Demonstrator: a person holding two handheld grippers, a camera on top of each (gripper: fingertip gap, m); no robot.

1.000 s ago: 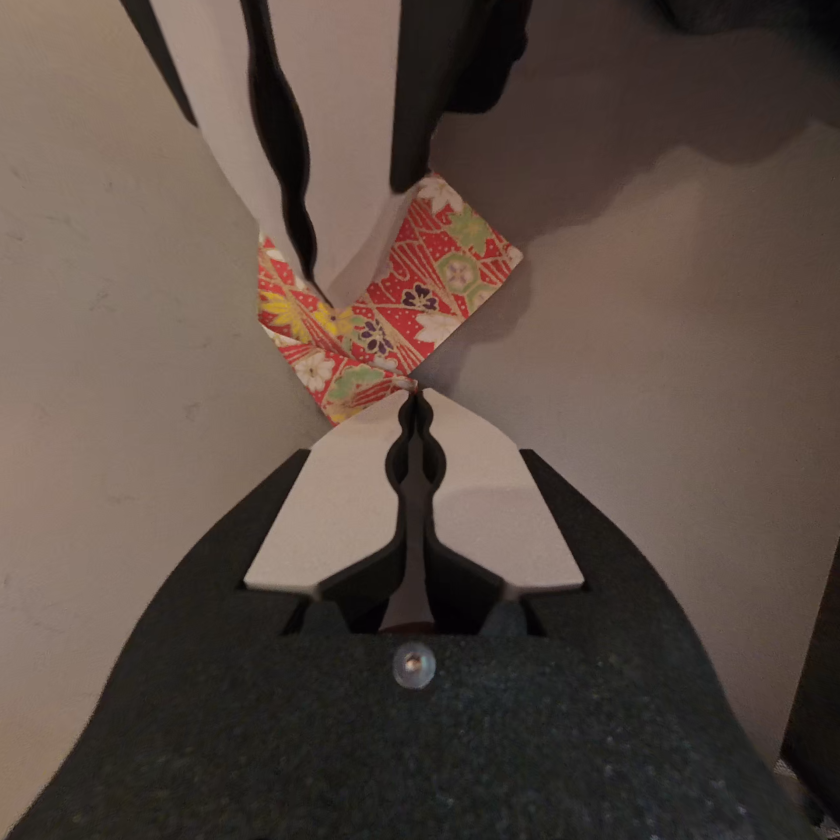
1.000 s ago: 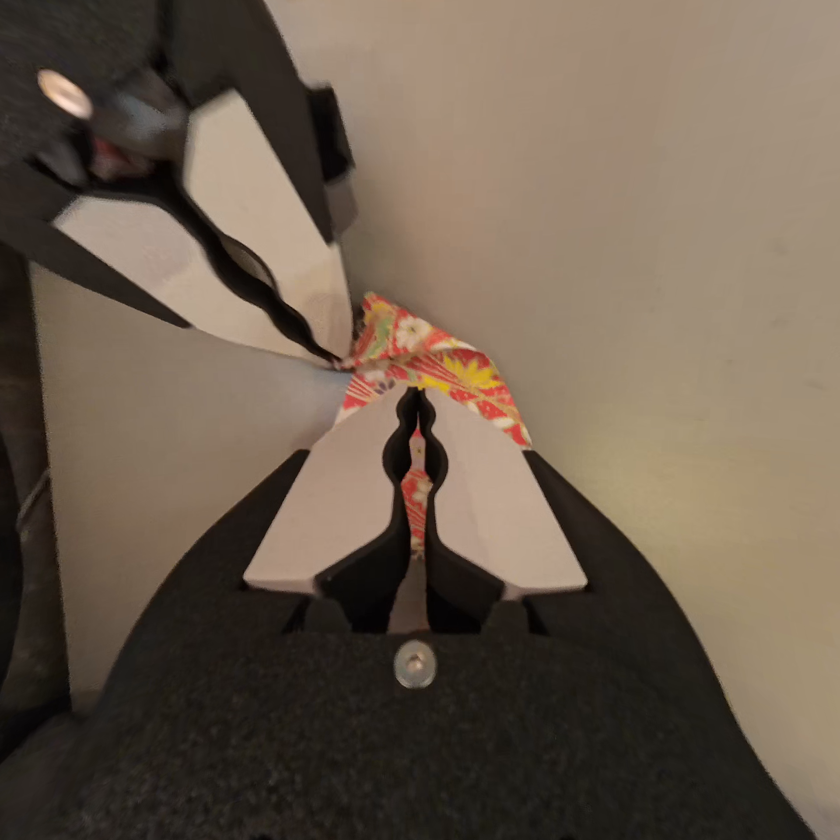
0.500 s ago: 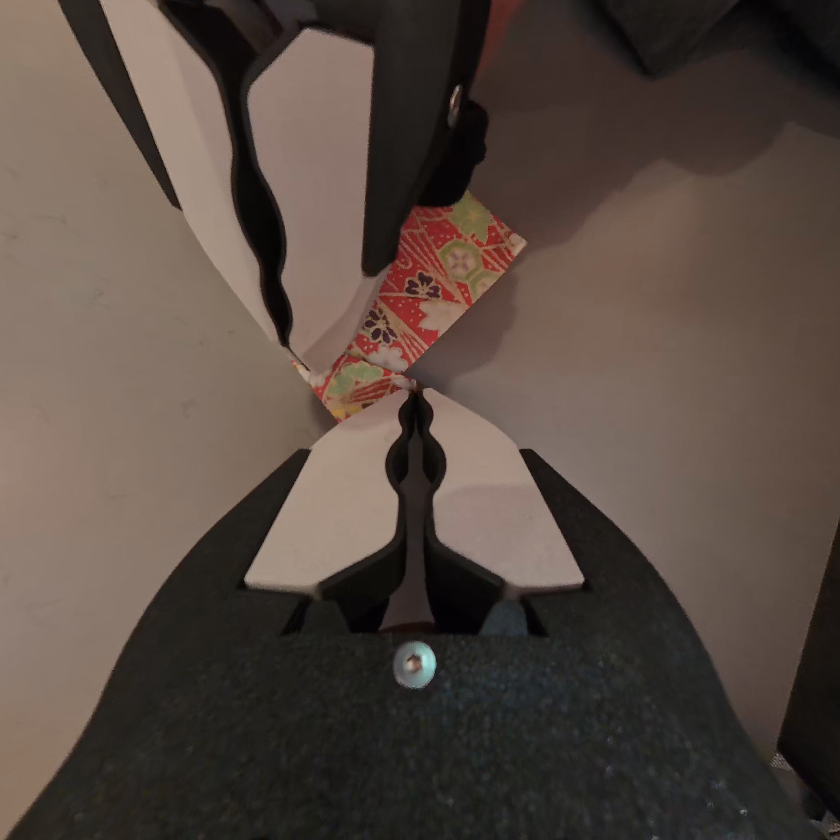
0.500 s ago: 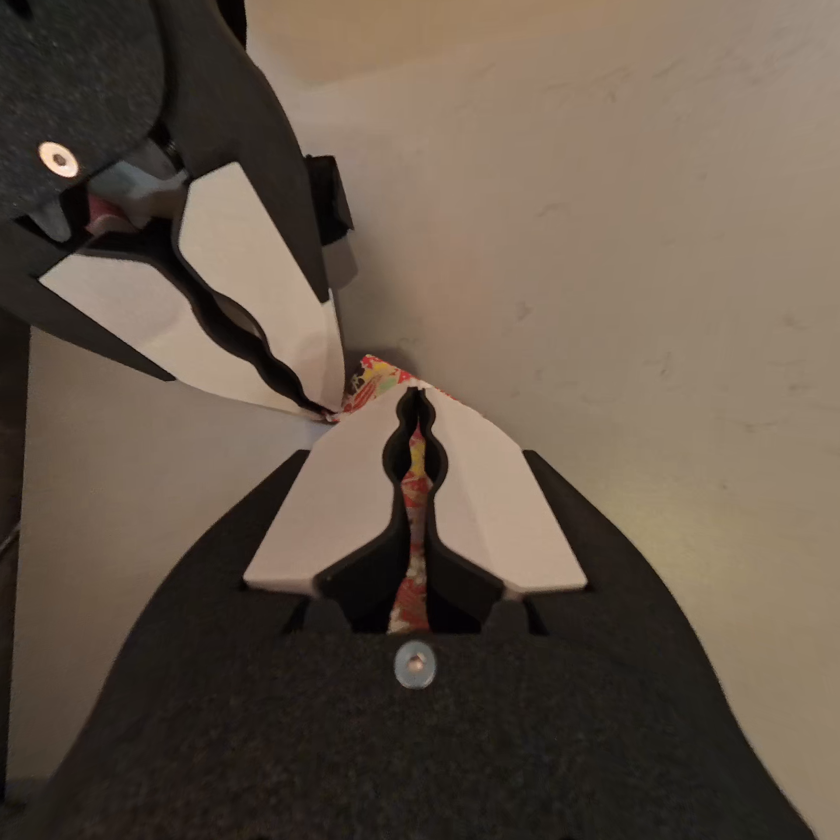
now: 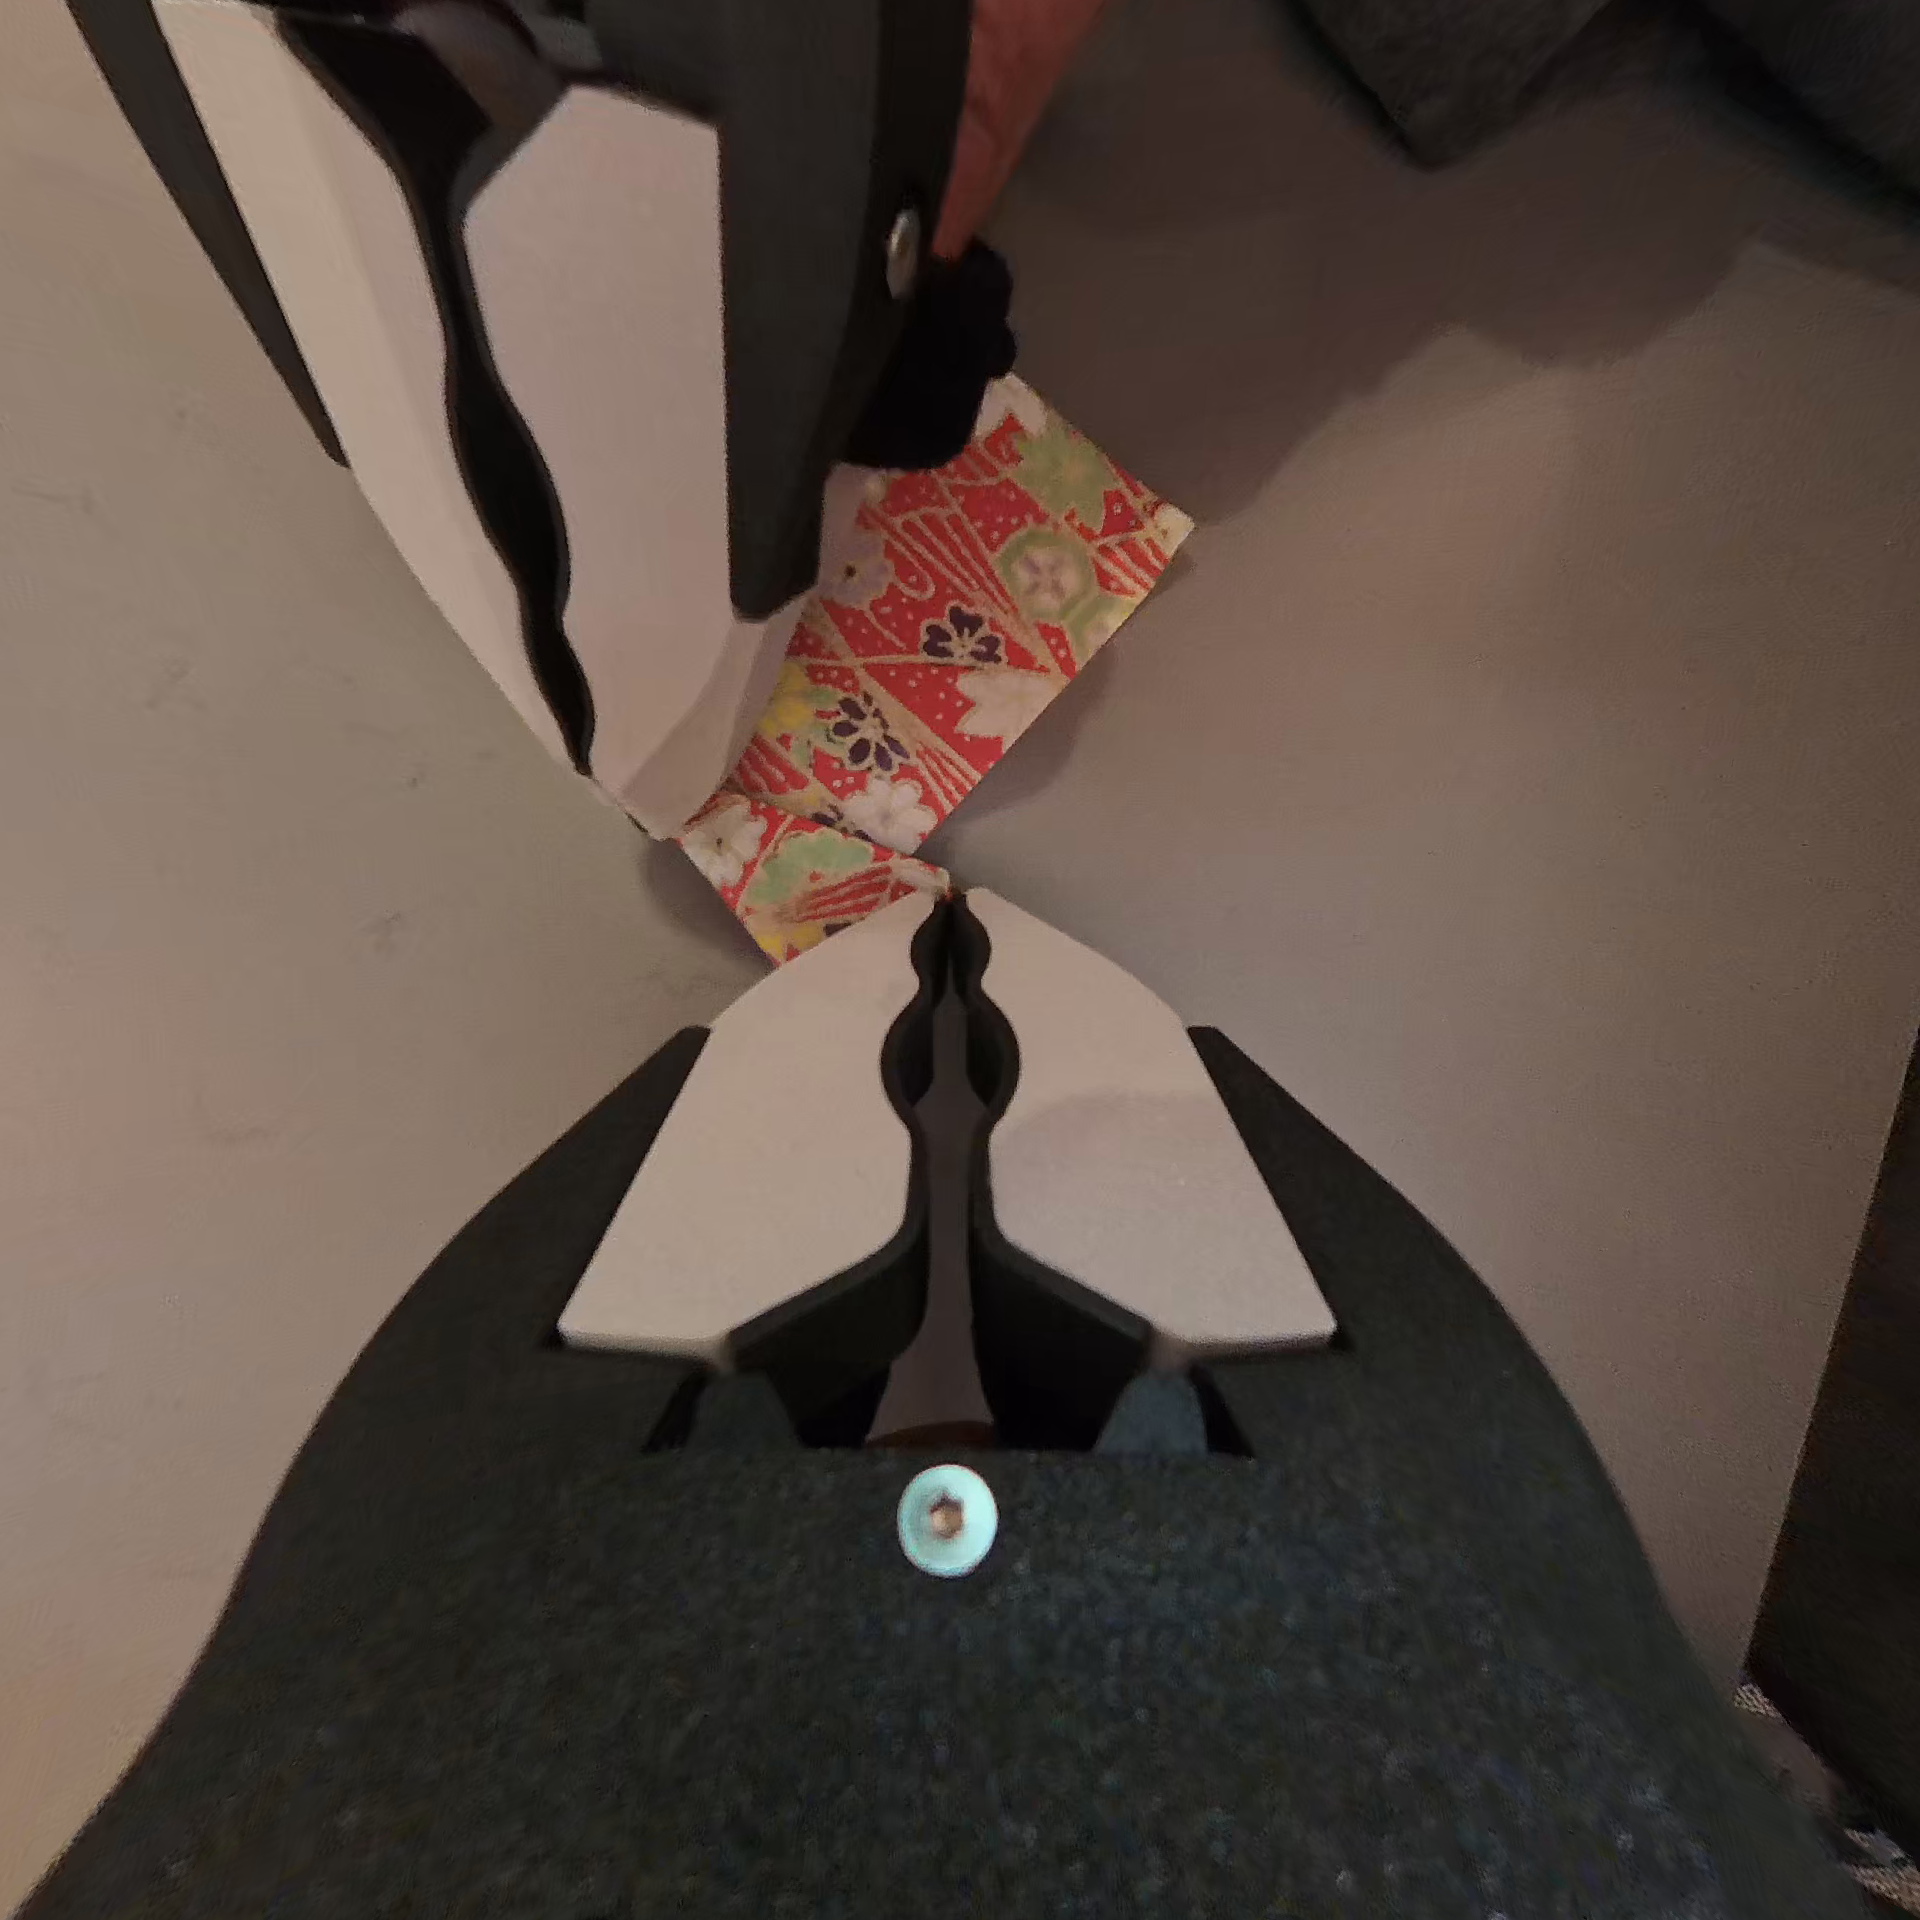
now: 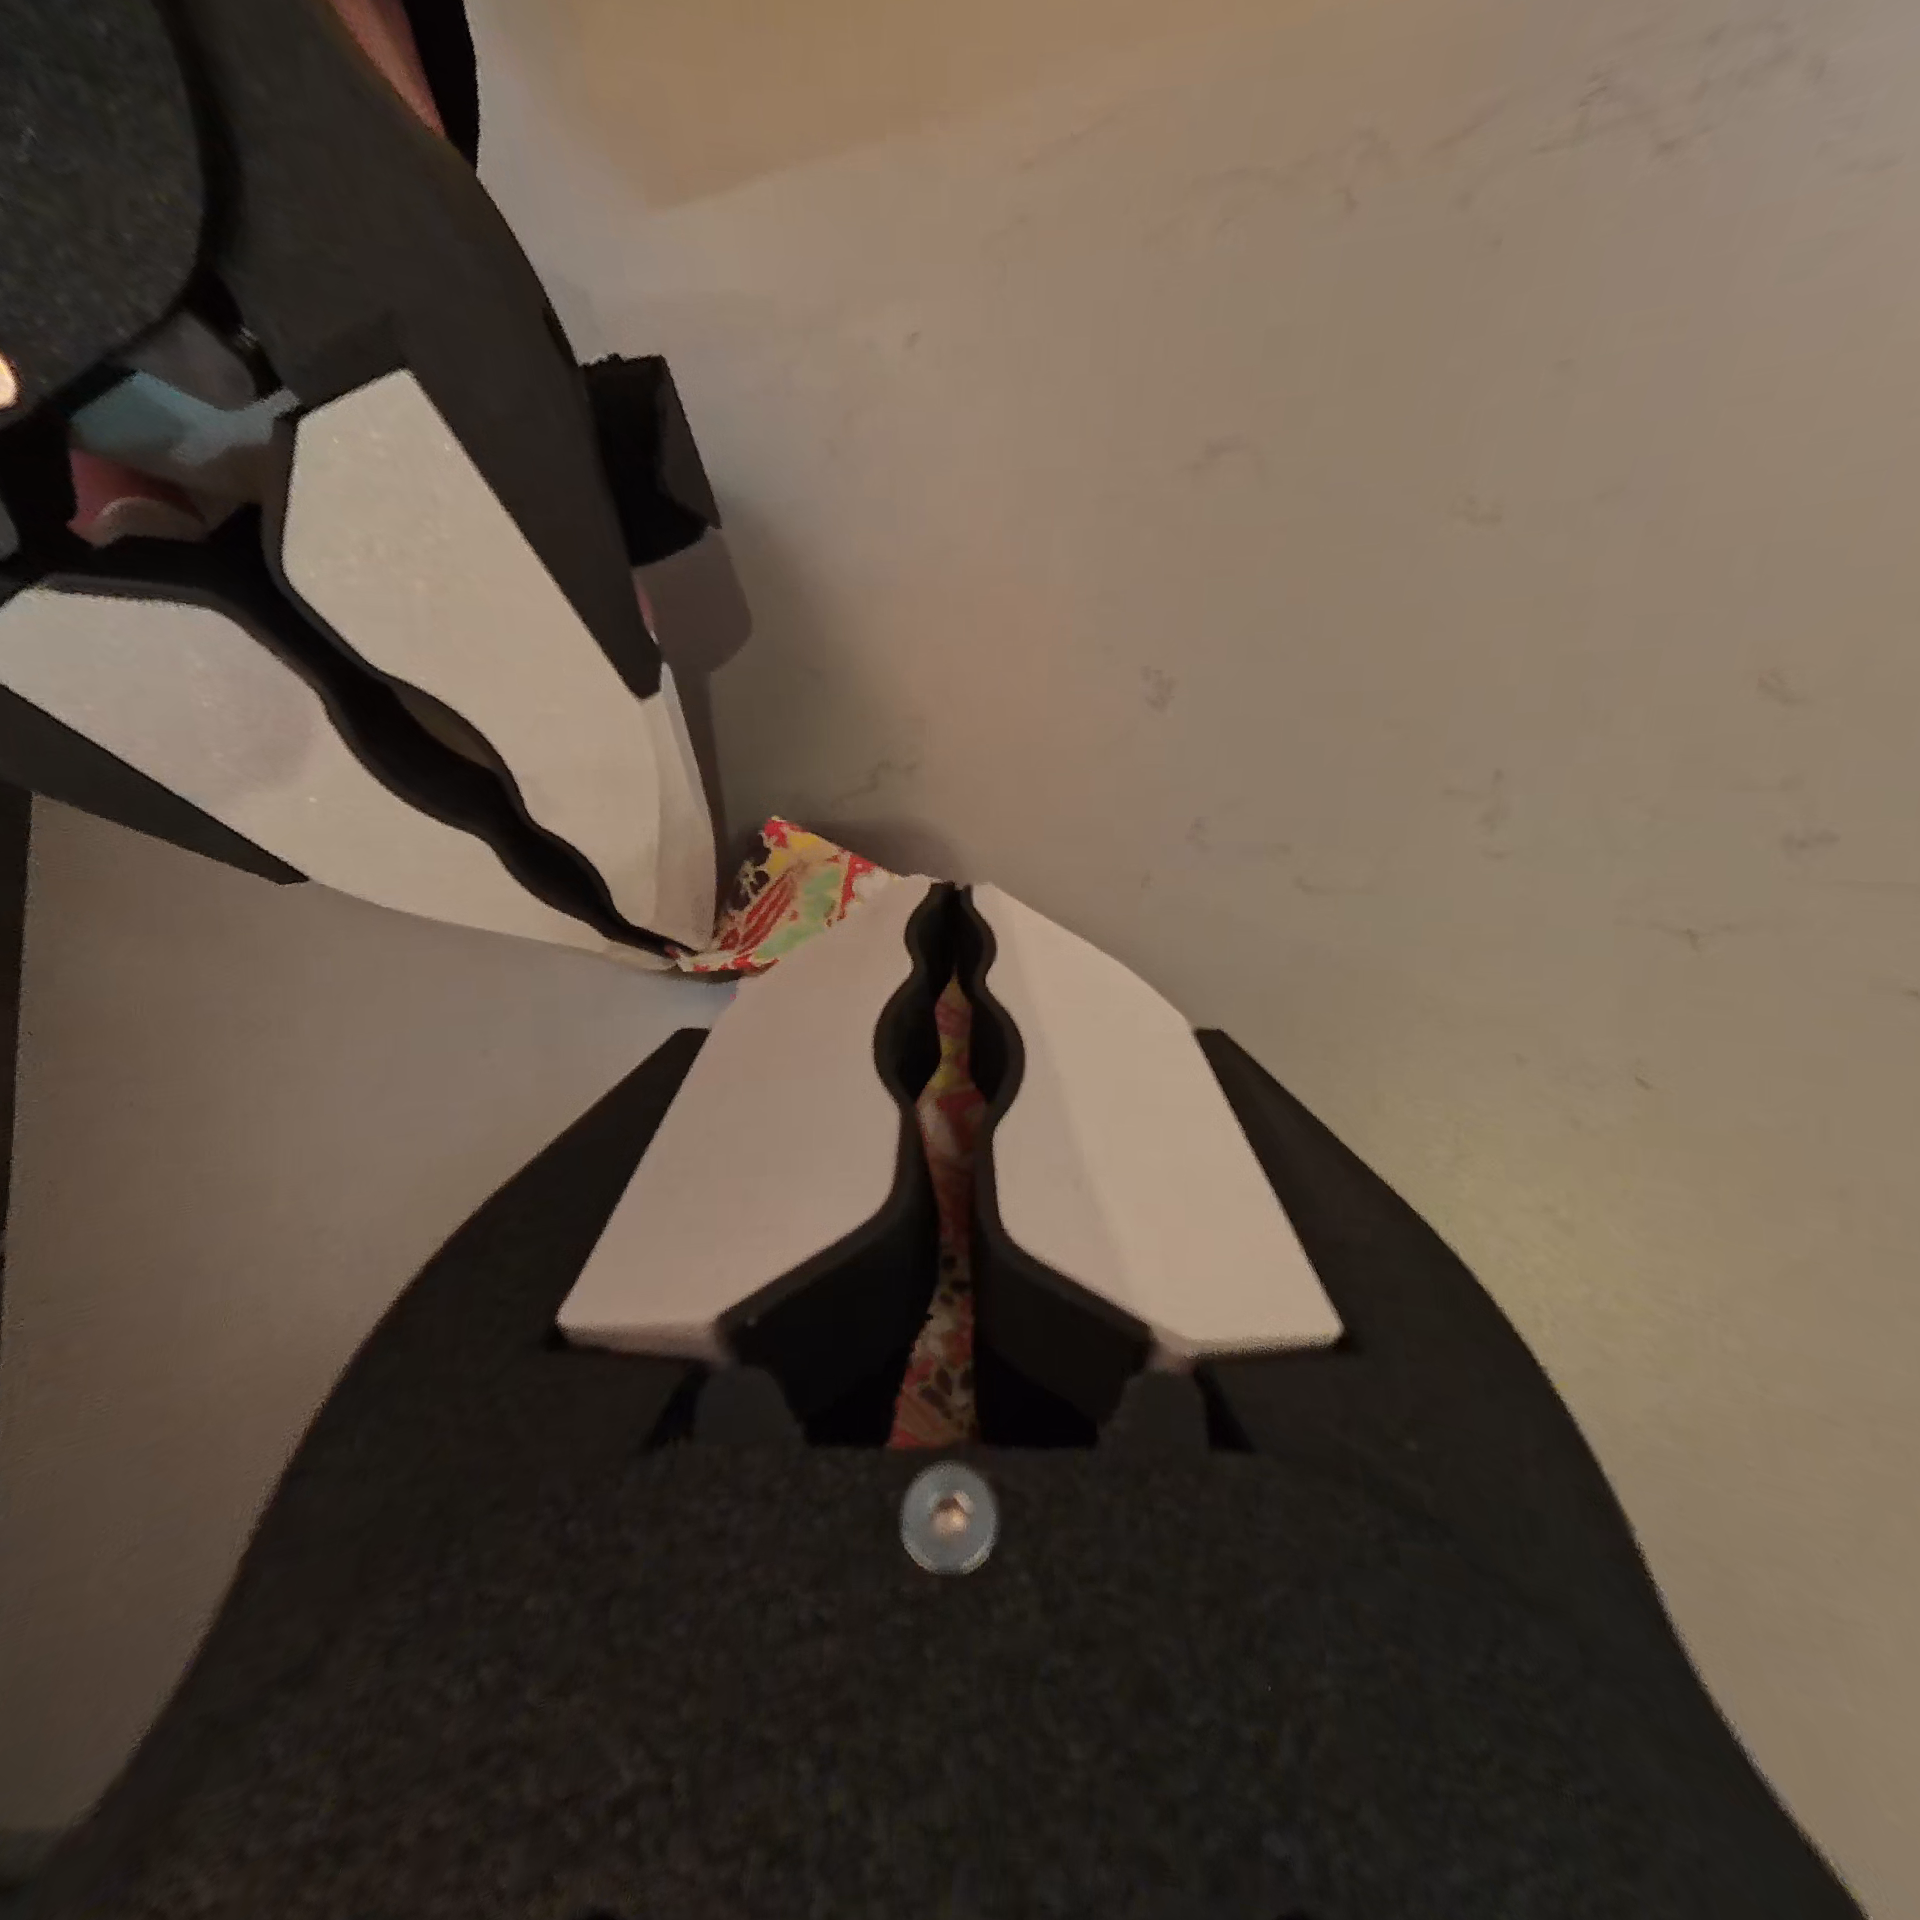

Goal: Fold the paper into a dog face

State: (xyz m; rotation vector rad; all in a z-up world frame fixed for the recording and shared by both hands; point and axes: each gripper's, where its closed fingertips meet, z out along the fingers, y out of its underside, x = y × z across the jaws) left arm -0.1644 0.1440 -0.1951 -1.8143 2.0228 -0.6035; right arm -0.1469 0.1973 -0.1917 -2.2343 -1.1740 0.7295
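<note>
Pinching the patterned paper (image 5: 935, 665) between two closed tongs, left tongs (image 5: 948, 902) nipping its near corner, right tongs (image 6: 952, 891) clamping a folded flap running back between its fingers. Folding apparently midway, over the pale surface (image 5: 1455, 831); next, likely pressing the flap down flat beside the left tongs.

place: cannot tell, indoors | evidence: plain pale tabletop (image 5: 1455, 935), warm dim light, dark edge (image 5: 1860, 1455) at right

One sheet of patterned red paper (image 5: 935, 665). Two grippers: the left gripper (image 5: 948, 902) and the right gripper (image 6: 951, 888), each with two white fingers (image 5: 790, 1122). One pale desk (image 5: 1455, 831) beneath them all.
</note>
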